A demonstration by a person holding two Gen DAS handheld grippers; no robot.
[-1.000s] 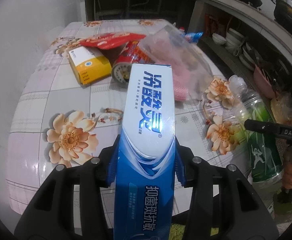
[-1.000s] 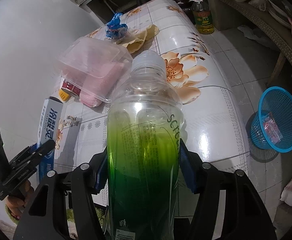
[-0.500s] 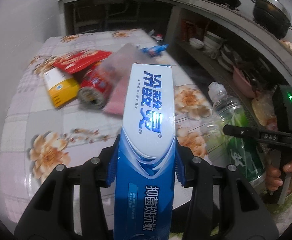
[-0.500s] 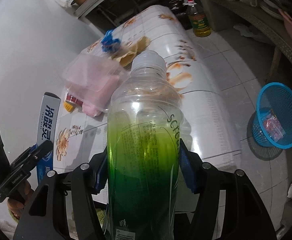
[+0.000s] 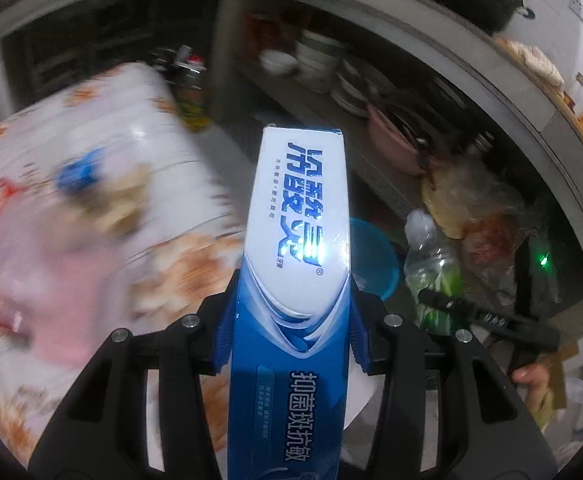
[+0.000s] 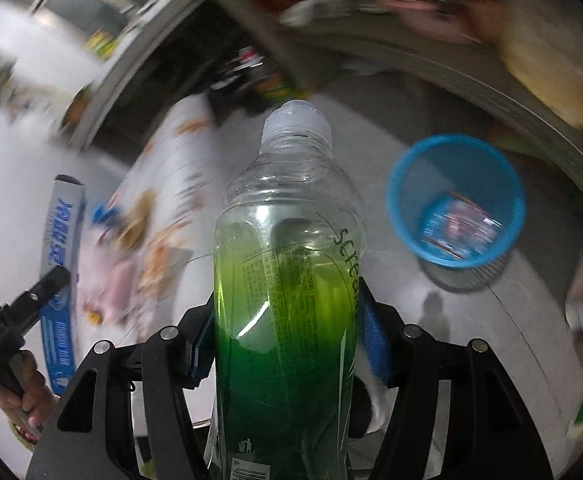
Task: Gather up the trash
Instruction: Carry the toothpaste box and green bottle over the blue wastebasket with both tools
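Note:
My left gripper point(image 5: 291, 330) is shut on a long blue and white toothpaste box point(image 5: 297, 248) that juts forward past the table's edge. My right gripper point(image 6: 287, 340) is shut on a clear bottle with a green label point(image 6: 287, 264), cap pointing away. A blue mesh basket point(image 6: 457, 204) stands on the floor, ahead and right of the bottle, with a wrapper inside. In the left wrist view the basket point(image 5: 375, 256) shows just behind the box, and the bottle point(image 5: 431, 264) is held to its right. The right wrist view shows the box point(image 6: 61, 240) at the far left.
The floral table point(image 5: 139, 152) lies to the left, blurred, with a pink-filled plastic container point(image 5: 51, 280), a blue wrapper point(image 5: 77, 172) and other packets. An oil bottle point(image 5: 189, 92) stands past the table. Shelves with bowls and pots point(image 5: 371, 92) run along the right.
Both grippers have swung right, away from the table, with the box and the bottle still held. The blue basket now sits closer to the middle in both views. The scene is motion-blurred.

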